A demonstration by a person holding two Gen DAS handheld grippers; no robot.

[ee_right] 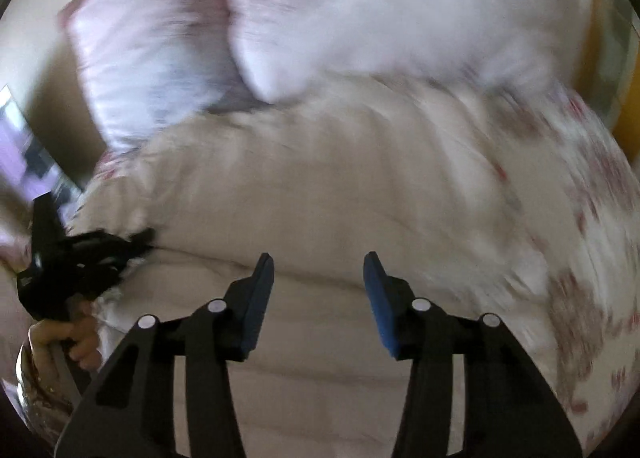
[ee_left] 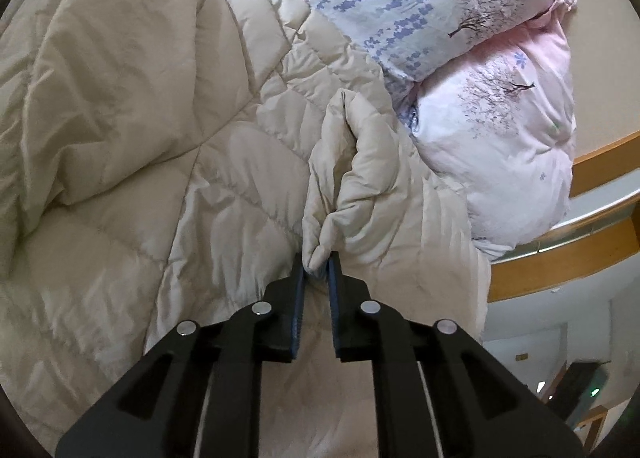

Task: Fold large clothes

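Beige quilted coat [ee_left: 224, 162] fold pinched in left hand-held gripper [ee_left: 317, 263]

We get heavy motion blur in the right wrist view: pillows [ee_right: 360, 10] and coat [ee_right: 340, 186] smeared, left gripper [ee_right: 148, 236] fuzzy, hand [ee_right: 80, 342] cut off at the edge.

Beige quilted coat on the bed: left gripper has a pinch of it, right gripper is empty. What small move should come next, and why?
Probably bring the right gripper down to take a free edge of the beige quilted coat. Its jaws stand open over the fabric with nothing between them, while the left gripper is shut on a bunched fold near the coat's right side. A second hold would let both lift the coat into a fold.
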